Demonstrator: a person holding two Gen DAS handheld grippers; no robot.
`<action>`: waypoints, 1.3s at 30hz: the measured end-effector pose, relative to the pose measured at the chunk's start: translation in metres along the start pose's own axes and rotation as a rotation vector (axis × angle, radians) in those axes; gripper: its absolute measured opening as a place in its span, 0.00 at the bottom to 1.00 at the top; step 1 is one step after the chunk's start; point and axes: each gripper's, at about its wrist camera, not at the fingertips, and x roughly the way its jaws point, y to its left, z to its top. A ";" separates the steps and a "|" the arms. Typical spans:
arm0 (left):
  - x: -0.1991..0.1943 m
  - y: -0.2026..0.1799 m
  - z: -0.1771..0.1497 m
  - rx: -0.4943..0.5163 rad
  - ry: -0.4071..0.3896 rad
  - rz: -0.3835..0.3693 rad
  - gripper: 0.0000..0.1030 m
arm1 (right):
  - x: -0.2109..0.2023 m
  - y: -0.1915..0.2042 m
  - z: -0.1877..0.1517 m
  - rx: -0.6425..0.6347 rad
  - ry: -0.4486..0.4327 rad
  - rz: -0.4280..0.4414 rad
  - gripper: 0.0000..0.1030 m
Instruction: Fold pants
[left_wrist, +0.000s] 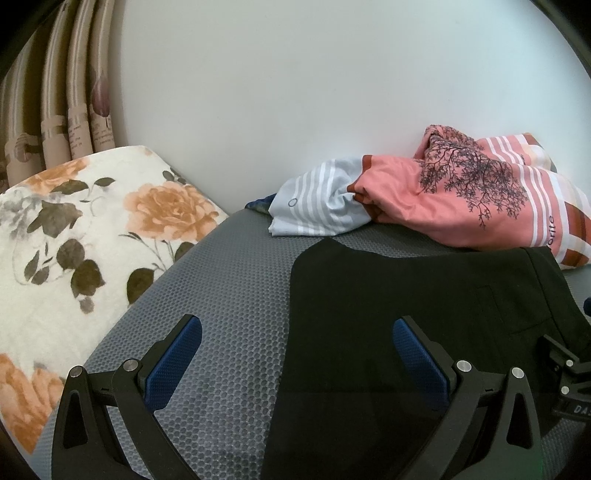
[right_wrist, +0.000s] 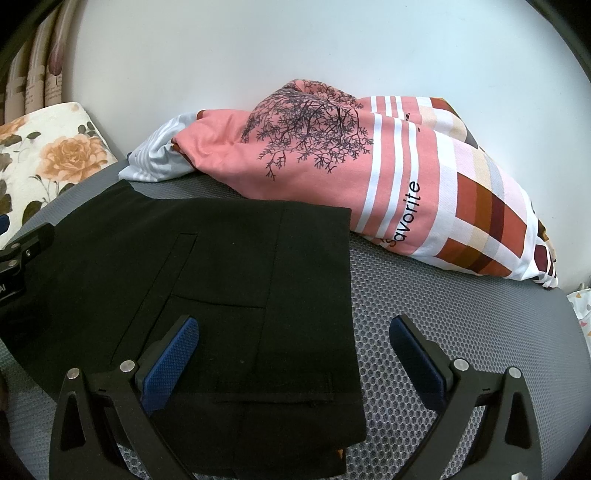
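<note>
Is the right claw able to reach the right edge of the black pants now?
Probably yes. The right claw is open, and the black pants lie flat with their right edge between its fingers. Nothing covers that edge; the pink bedding lies behind.

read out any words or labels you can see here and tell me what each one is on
"favorite": black print on the pink striped bedding behind the black pants; in the left wrist view only "orite" shows.
"O": a small ring mark on the bedding's pale grey striped end.
"DA": cut-off white letters on the right gripper's body.
Script lines on the curtain: too small to read.
</note>
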 end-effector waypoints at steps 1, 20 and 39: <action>0.000 -0.001 0.000 0.000 0.000 0.000 0.99 | 0.000 0.000 0.000 0.000 0.000 0.000 0.99; 0.002 -0.001 0.000 -0.002 0.003 -0.003 0.99 | 0.000 0.002 0.000 -0.004 0.001 -0.004 0.99; 0.002 -0.001 -0.002 -0.009 0.010 -0.010 0.99 | 0.000 0.000 -0.004 -0.015 0.019 0.005 0.99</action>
